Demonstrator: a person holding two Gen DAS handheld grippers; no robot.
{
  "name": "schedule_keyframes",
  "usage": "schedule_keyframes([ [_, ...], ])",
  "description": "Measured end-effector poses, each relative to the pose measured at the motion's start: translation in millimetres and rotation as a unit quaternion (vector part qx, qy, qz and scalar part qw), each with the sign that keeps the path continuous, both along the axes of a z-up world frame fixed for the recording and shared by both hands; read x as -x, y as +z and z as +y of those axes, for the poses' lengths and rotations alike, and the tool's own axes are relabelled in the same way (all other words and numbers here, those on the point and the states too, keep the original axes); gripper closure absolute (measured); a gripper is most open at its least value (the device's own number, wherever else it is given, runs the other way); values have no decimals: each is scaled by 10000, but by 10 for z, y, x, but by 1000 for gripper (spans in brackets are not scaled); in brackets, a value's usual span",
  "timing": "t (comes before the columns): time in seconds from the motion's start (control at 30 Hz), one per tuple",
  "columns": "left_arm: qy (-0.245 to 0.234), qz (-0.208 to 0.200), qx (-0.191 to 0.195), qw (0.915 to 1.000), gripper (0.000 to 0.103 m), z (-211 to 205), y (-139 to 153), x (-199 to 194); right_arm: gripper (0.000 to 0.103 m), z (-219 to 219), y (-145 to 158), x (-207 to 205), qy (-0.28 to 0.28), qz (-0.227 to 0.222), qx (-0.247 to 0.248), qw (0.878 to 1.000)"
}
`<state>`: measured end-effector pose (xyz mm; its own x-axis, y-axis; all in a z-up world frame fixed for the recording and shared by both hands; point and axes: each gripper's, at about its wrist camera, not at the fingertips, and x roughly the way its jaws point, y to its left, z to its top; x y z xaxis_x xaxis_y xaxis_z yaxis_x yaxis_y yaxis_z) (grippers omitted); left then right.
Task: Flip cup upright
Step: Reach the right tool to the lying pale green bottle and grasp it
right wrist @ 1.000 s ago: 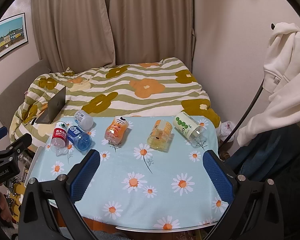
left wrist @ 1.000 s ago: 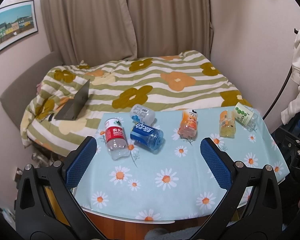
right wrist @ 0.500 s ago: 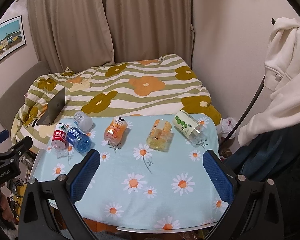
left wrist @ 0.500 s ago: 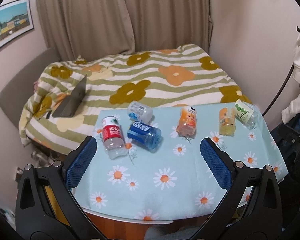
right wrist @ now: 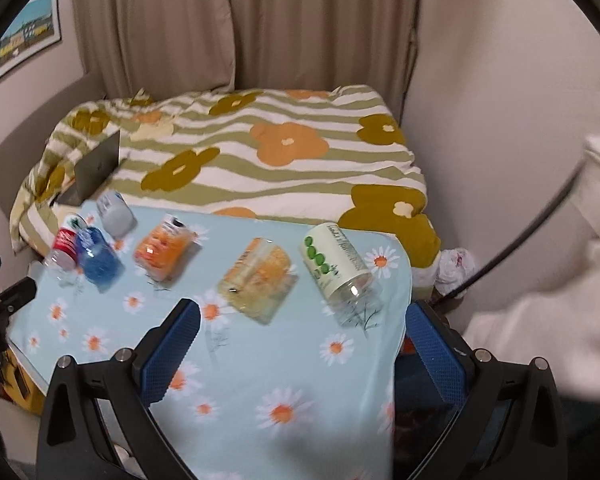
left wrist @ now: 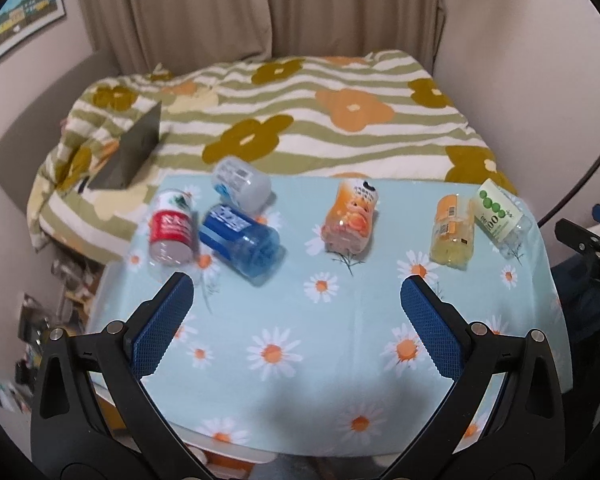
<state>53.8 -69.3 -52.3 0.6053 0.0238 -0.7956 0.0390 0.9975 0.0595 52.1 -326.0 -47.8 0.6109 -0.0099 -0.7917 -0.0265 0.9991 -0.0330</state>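
Several plastic cups lie on their sides on a daisy-print tablecloth (left wrist: pixel 320 360). From left: a red-label cup (left wrist: pixel 171 232), a blue cup (left wrist: pixel 242 240), a clear cup with a white label (left wrist: pixel 242 184), an orange cup (left wrist: pixel 352 216), a yellow cup (left wrist: pixel 452 232) and a green-dot cup (left wrist: pixel 500 214). My left gripper (left wrist: pixel 296 320) is open and empty above the table's front. My right gripper (right wrist: pixel 300 344) is open and empty, near the yellow cup (right wrist: pixel 260 276) and green-dot cup (right wrist: pixel 336 264).
A bed with a striped flower quilt (left wrist: pixel 300 112) lies behind the table, with an open laptop (left wrist: pixel 136 148) on it. Curtains (left wrist: pixel 260 8) hang at the back. A white garment (right wrist: pixel 560 260) hangs at the right. The table's right edge (right wrist: pixel 400 320) is close to my right gripper.
Both grippers have moved forward and down toward the table. The right gripper has also swung toward the table's right end. The cups have not moved.
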Motion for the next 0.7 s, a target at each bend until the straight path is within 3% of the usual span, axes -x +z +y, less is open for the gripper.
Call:
schedule_keyframes([
  [0.43, 121, 610, -49, 9981, 0, -333, -702, -362, 1, -510, -892, -770, 752, 681, 272, 9945],
  [0.7, 72, 846, -52, 9964, 0, -489, -952, -449, 2, -628, -1162, -981, 971, 849, 360, 9910],
])
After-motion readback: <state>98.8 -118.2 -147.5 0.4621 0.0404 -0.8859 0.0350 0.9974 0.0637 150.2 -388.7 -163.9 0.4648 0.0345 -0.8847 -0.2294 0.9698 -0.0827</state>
